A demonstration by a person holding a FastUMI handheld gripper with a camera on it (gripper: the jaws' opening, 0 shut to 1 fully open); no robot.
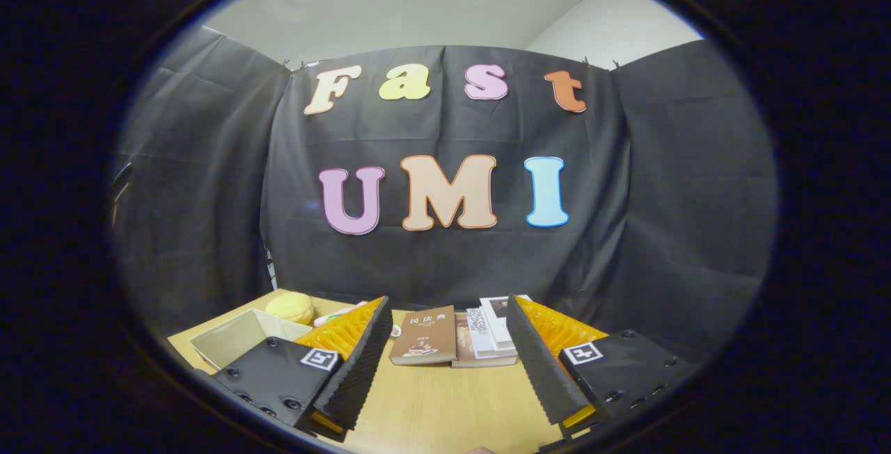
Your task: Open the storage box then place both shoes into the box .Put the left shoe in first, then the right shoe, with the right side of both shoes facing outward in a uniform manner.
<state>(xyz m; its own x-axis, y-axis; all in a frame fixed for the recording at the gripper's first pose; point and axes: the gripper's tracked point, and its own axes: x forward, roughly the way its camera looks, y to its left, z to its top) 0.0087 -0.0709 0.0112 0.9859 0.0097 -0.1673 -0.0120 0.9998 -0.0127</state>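
Counter [445,405] of pale wood runs forward from the gripper [445,342] to the booth's black cloth wall [445,259], and the stretch between the two fingers lies bare, giving open room straight ahead. The gripper stands wide, its fingers well apart and holding nothing, hovering over the near part of the counter. Each finger carries a small square black-and-white marker on its top.

Beyond the fingers, near the far edge by the cloth, several books [452,339] lie flat, touching or overlapping one another: a brown-covered one on the left, then lighter ones stacked to its right. The brown cover bears a few printed characters, too small for me to read with confidence.

Left of the left finger sits the storage box [240,342], a light grey, fabric-looking, open-topped bin with thin straight walls; its inside looks empty as far as I can see, though the finger hides its near right corner. It rests close to the counter's left edge. Just behind it, touching or nearly touching its back wall, lies a round yellow plush thing [291,306]. Something pale with a red touch [341,312] peeks out between that plush and the left finger; I cannot tell what it is.
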